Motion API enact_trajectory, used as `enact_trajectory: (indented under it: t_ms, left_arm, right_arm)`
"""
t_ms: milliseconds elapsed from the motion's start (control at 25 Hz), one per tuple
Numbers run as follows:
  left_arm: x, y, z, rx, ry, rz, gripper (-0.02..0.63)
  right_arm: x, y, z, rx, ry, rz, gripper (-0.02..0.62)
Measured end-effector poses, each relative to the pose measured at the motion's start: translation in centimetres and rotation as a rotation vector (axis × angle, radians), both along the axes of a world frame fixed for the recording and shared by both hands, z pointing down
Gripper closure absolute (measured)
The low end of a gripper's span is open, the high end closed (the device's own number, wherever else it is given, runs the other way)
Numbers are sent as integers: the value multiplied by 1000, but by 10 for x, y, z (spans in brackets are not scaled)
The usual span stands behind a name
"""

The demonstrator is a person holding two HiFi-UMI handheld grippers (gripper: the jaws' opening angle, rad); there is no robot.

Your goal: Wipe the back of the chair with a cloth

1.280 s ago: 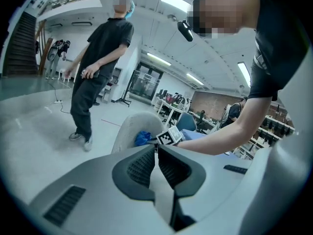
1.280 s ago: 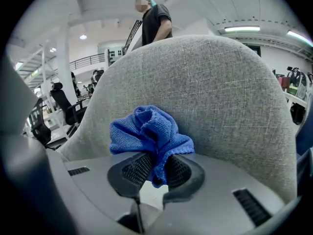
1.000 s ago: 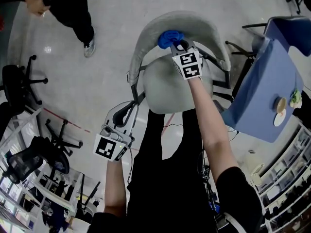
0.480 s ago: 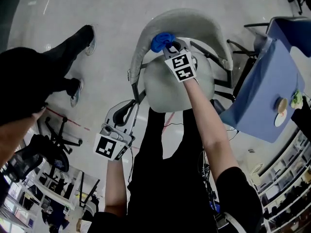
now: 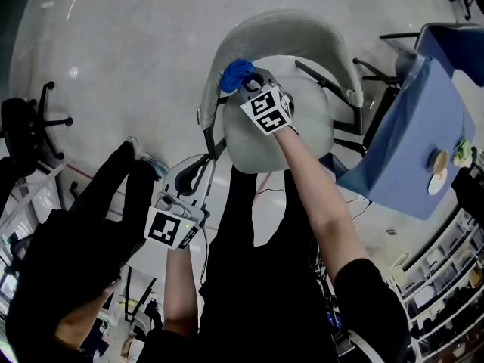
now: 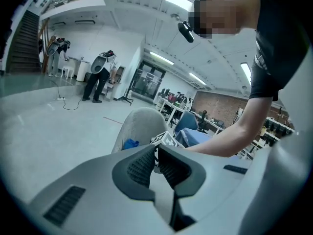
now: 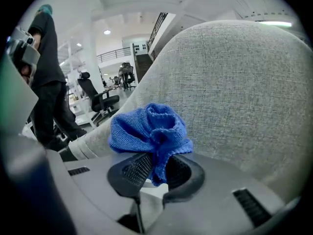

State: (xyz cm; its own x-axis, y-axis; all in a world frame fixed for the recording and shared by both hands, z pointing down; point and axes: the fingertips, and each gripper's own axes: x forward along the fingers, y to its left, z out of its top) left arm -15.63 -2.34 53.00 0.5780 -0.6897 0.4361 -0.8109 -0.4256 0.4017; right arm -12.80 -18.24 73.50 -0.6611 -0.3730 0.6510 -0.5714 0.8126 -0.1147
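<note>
The chair has a curved grey fabric back (image 5: pixel 287 29) and a round pale seat (image 5: pixel 280 131). My right gripper (image 5: pixel 246 86) is shut on a bunched blue cloth (image 5: pixel 236 72) and holds it against the inner face of the back, at its left end. In the right gripper view the cloth (image 7: pixel 149 129) bulges out above the right gripper (image 7: pixel 155 168), with the woven chair back (image 7: pixel 234 92) right behind it. My left gripper (image 5: pixel 195 176) hangs shut and empty below the chair's left side. In the left gripper view the left gripper (image 6: pixel 156 163) faces the chair back (image 6: pixel 139 126) and the cloth (image 6: pixel 130 144).
A person in dark clothes (image 5: pixel 83 233) stands close by at the left, beside my left gripper. A blue-covered table (image 5: pixel 416 127) stands just right of the chair. Black office chairs (image 5: pixel 23 127) and desks line the left edge.
My right gripper has slid the cloth leftward along the chair back. The person in dark clothes has walked from the upper left down to beside my left gripper, which stayed put.
</note>
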Motion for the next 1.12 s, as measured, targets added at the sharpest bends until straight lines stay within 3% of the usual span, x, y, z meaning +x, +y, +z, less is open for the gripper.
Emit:
enact_trajectory:
  t_ms: [440,880,1120]
  left_arm:
    - [1,4,0,-4,-3,-6,566]
    - [-2,4,3,-10,-3,-15,566]
    - [-2,5,3,-11,-2,-15,566]
  right_arm:
    - [-27,67,25,-105,1,-164,514]
    - [-40,109,38,-48,101,-401,514]
    - [-41,131,48,-89,124,-469,515]
